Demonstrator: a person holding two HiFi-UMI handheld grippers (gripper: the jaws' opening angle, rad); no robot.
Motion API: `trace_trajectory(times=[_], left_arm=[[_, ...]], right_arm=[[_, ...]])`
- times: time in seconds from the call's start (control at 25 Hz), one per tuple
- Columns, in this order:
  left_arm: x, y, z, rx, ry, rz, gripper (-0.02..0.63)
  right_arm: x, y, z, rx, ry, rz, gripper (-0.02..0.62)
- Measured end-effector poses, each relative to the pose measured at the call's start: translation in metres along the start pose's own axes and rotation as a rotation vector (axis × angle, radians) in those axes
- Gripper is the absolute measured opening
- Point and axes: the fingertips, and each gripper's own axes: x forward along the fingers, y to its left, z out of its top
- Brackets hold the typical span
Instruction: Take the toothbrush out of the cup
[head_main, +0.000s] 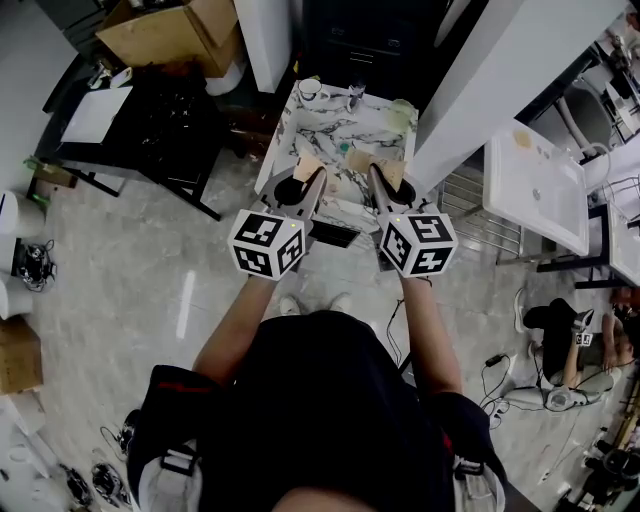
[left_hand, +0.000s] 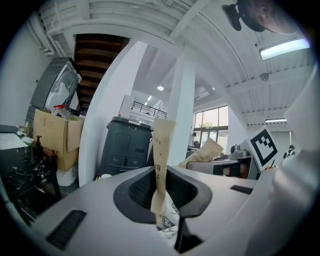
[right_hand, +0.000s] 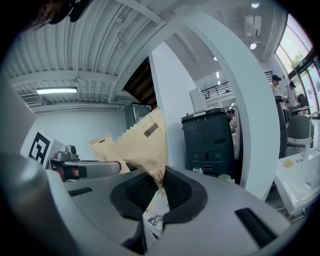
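Each gripper is shut on a tan paper packet held over the near edge of the marble-patterned table (head_main: 300, 125). My left gripper (head_main: 308, 182) (left_hand: 159, 196) pinches the lower end of a narrow printed packet (left_hand: 161, 150) (head_main: 307, 166) that stands upright, seen edge-on. My right gripper (head_main: 381, 180) (right_hand: 157, 192) pinches the corner of a packet with a zigzag edge (right_hand: 142, 142) (head_main: 392, 172). At the table's far end stand a white cup (head_main: 311, 88), a clear glass (head_main: 355, 95) and a pale green cup (head_main: 402, 112). No toothbrush shows clearly.
A white pillar (head_main: 500, 80) rises right of the table. A black table (head_main: 150, 120) and a cardboard box (head_main: 175, 30) lie to the left. A white sink (head_main: 535, 185) is at the right. A person (head_main: 580, 345) sits on the floor at the lower right.
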Motion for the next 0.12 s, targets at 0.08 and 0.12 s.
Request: trace_trajectory(times=[0.08,0.12], left_arm=[[-0.0013,0.0000,-0.0002,-0.001,0.000,0.001,0.057],[-0.0020,-0.0002,-0.0005,-0.002,0.000,0.001,0.057]], right_arm=[[-0.0007,0.0012,-0.0005,0.001,0.001,0.000,0.055],[-0.0011,0.0018,-0.0008,0.001,0.001,0.000,0.055]])
